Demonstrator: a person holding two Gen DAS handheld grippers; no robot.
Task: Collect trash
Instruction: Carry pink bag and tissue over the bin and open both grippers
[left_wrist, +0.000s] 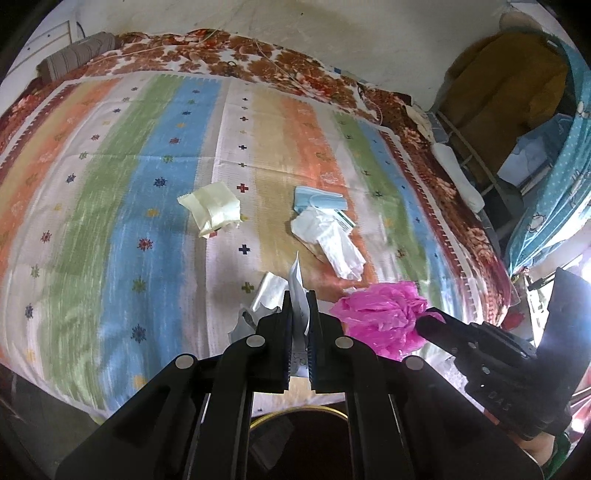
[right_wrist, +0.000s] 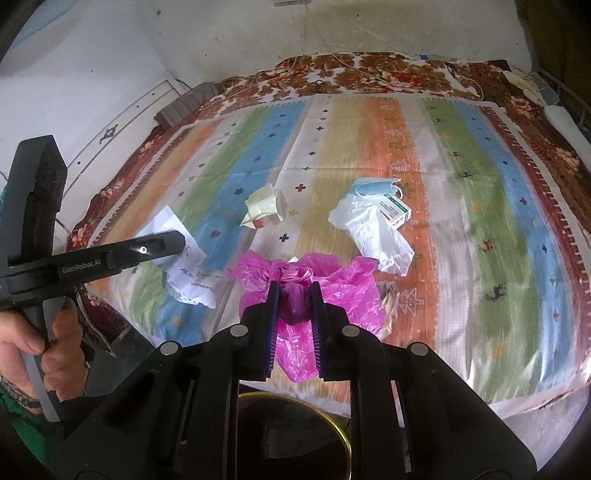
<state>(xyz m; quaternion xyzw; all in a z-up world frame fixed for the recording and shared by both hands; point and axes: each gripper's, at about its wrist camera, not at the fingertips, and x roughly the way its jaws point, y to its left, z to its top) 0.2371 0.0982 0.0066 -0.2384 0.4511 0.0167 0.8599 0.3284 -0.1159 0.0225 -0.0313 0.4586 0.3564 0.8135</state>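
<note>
The left gripper (left_wrist: 299, 295) is pinching crumpled white paper (left_wrist: 297, 291) and the right gripper (right_wrist: 293, 288) is pinching the pink plastic bag (right_wrist: 321, 291), both over the bed's (right_wrist: 480, 258) near edge, likely bound for the gold-rimmed bin (right_wrist: 332, 410) below

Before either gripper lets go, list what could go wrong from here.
1. The left gripper pinches only a thin strip of the crumpled white paper; most hangs loose and could tear or slip free.
2. The pink plastic bag billows wide outside the right gripper; its loose folds might catch the bin rim and spill outside.
3. Both grippers are close together, so they may collide over the bin.
</note>
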